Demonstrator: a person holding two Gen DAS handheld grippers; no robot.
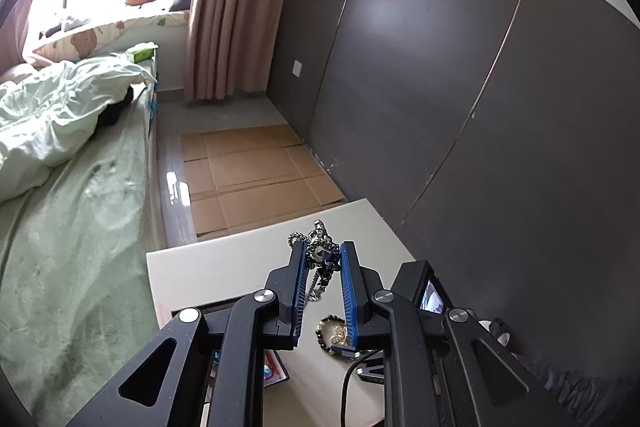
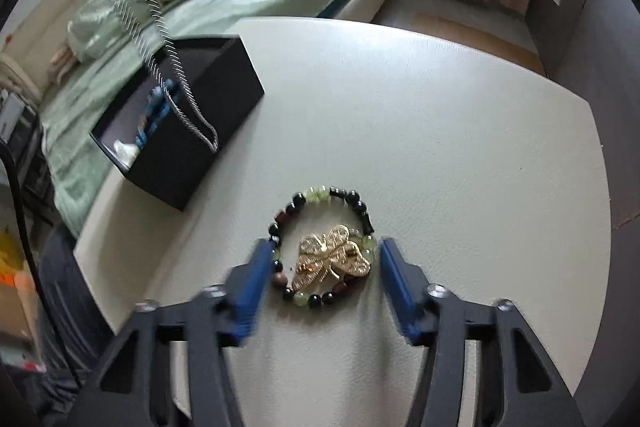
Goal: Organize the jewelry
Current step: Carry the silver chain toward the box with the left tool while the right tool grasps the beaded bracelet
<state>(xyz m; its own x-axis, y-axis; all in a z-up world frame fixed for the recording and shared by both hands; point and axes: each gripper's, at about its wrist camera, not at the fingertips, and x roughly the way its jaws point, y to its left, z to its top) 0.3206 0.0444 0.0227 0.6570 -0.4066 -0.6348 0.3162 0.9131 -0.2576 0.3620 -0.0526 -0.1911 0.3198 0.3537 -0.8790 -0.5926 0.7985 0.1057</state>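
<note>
Your left tongs (image 1: 323, 254) pinch the chain necklace (image 1: 318, 247), dangling over the black box (image 2: 192, 115) at the worktop (image 2: 440, 107) edge; it may snag. Right tongs (image 2: 322, 265) spread around the bead bracelet (image 2: 324, 247), probably not touching.

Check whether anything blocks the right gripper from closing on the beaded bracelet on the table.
Nothing visible does. The right gripper is open, its fingers flanking the beaded bracelet on the white table. Only the gold dragonfly brooch lies inside the bracelet's ring, so a close may catch both. The black box sits off to the left.
</note>
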